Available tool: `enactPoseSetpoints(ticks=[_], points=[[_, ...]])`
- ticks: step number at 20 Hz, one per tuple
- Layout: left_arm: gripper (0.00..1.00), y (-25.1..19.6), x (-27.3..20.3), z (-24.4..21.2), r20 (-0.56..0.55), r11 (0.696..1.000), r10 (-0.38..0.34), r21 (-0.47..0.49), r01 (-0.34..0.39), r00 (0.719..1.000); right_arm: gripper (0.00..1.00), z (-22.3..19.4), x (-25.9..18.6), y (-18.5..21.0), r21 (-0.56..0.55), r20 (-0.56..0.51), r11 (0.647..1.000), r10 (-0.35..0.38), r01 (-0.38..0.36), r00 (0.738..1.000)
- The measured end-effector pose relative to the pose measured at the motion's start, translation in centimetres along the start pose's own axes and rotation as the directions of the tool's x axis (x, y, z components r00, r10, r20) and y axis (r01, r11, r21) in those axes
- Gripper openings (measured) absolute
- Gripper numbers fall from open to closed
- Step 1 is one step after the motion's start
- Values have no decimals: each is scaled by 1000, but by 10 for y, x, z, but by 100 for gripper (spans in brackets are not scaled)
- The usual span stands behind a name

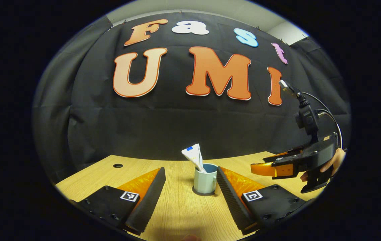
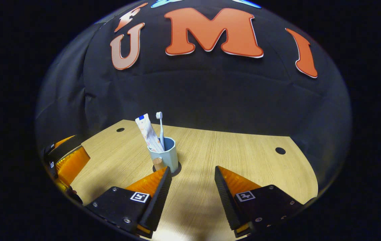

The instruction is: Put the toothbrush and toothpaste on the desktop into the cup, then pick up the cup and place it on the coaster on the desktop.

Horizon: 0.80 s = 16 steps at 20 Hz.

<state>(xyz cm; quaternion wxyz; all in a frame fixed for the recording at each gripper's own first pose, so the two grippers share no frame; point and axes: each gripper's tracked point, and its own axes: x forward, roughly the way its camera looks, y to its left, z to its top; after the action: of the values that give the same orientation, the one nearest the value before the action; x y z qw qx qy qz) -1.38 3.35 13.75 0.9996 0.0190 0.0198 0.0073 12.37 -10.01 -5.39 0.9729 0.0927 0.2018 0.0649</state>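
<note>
A pale blue cup [image 1: 205,180] stands upright on the wooden desktop [image 1: 177,207], with a dark round coaster [image 1: 194,192] showing under its base. A white toothpaste tube [image 1: 193,156] leans out of it. My left gripper [image 1: 190,170] is open, its fingertips just short of the cup on either side, touching nothing. In the right gripper view the cup [image 2: 166,154] holds the toothpaste tube [image 2: 148,134] and a pale toothbrush [image 2: 160,129], head up, over the coaster [image 2: 178,172]. My right gripper [image 2: 192,170] is open and empty, with the cup just beyond its left fingertip.
The right gripper [image 1: 277,166], held by a hand [image 1: 337,160], hovers at the right in the left gripper view. The left gripper [image 2: 66,160] sits at the left edge of the right gripper view. Cable holes [image 2: 280,150] [image 1: 117,165] mark the desktop near the black cloth wall.
</note>
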Motion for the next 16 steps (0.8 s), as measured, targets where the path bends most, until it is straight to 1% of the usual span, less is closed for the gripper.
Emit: enactPoseSetpoints(ticks=[3, 8, 9, 10, 11, 12, 13, 16], points=[[97, -4, -4, 11, 41, 1000, -2, 7, 2, 999, 79, 7, -21, -13, -6, 79, 999, -32, 32, 996], [98, -5, -8, 19, 75, 1000, 20, 19, -22, 997, 78, 4, -47, -34, 7, 153, 997, -72, 72, 986], [98, -6, -8, 19, 77, 1000, 20, 16, -21, 997, 75, 4, -52, -39, 4, 176, 996, -86, 86, 981], [98, -8, -9, 19, 81, 1000, 19, 14, -20, 997, 81, 6, -55, -45, -9, 205, 994, -105, 109, 973], [97, -6, -9, 21, 91, 999, 28, 15, -30, 995, 81, 7, -59, -52, -23, 233, 990, -130, 139, 964], [98, -5, -9, 22, 98, 999, 32, 19, -34, 995, 82, 5, -61, -55, -37, 251, 986, -146, 161, 957], [98, -5, -10, 22, 101, 999, 34, 20, -37, 994, 82, 4, -64, -56, -44, 262, 984, -155, 173, 953], [97, -11, -10, 22, 110, 1000, 26, 10, -27, 994, 84, 2, -73, -55, -54, 290, 982, -157, 180, 944]])
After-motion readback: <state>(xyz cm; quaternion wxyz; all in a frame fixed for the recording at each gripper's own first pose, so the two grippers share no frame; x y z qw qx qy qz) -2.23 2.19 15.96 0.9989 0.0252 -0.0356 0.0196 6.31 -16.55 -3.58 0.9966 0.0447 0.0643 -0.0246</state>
